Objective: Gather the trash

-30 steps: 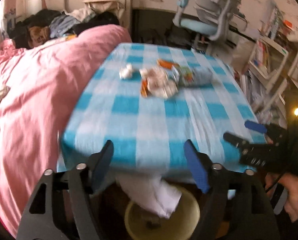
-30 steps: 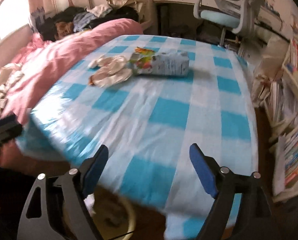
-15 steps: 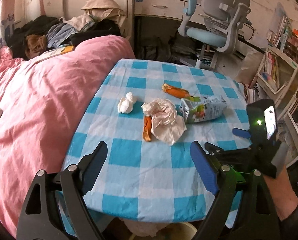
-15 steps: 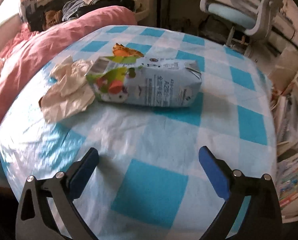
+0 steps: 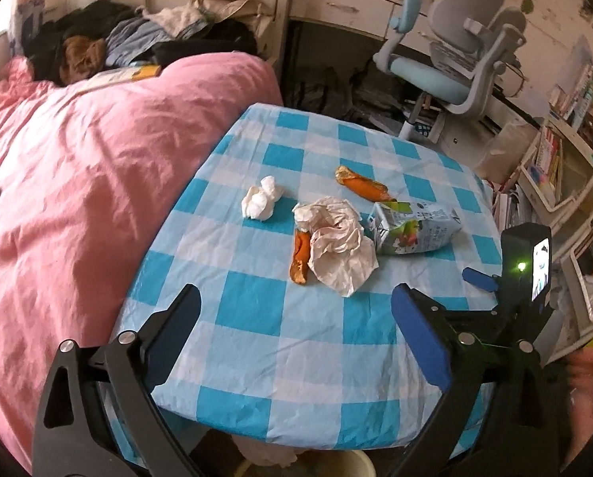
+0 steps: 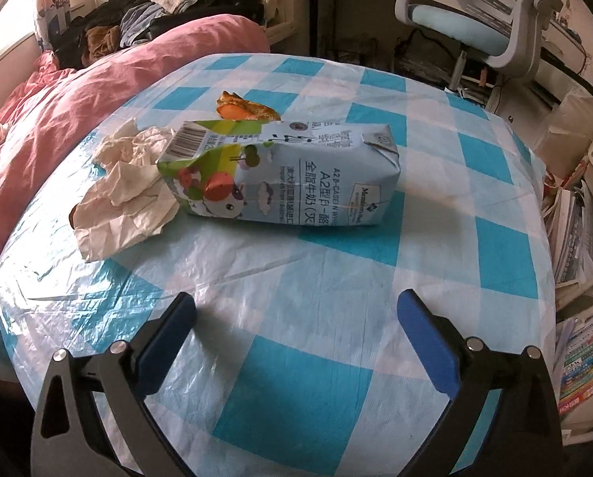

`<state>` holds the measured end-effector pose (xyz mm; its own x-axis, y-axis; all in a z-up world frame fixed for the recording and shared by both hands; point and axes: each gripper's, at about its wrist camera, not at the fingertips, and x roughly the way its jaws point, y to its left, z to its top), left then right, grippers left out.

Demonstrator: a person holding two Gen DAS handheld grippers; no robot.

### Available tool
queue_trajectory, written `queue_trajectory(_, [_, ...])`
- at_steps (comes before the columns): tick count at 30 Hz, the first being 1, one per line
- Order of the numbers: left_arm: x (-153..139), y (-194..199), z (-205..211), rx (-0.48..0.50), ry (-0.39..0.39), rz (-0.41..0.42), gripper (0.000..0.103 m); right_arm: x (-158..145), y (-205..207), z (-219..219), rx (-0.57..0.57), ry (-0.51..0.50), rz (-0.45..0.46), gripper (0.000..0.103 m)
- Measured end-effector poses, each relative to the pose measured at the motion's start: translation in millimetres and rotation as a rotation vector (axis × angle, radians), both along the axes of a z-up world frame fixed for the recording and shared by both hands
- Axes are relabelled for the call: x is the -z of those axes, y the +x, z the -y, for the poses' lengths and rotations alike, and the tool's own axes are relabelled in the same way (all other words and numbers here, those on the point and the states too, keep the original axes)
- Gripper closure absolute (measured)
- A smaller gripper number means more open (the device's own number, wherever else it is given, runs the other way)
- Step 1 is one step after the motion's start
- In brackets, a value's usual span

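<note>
Tool jaws on your right tool (image 6: 296,322) stand wide and empty; take the light, crushable milk carton (image 6: 284,177) across its stiff middle.

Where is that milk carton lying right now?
The milk carton lies on its side on the checked tablecloth, straight ahead in the right wrist view, touching the crumpled paper on its left.

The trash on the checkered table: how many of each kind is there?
Milk carton: 1
Orange peel pieces: 2
Crumpled brown paper: 1
White tissue wad: 1
Total: 5 pieces, all lying on the table.
</note>
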<state>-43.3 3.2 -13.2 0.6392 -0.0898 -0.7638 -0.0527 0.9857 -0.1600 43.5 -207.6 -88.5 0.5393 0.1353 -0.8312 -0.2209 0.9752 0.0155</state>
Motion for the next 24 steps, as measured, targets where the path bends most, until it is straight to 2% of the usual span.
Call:
queue_trajectory(4, [4,-3,0,-0.005,-0.024,-0.022,0.007,0,0,0,0.000,0.000,0.000,0.006])
queue_trajectory(10, [5,-14,0,-0.007,-0.010,-0.014,0.007,0,0,0,0.000,0.000,0.000,0.006])
queue_trajectory(18, [-5,-23,-4,0.037,-0.083,-0.003,0.007,0,0,0,0.000,0.000,0.000,0.006])
queue_trajectory(24, [-13,-27,-5,0.047,-0.104,0.011,0.007,0,0,1,0.000,0.000,0.000,0.006])
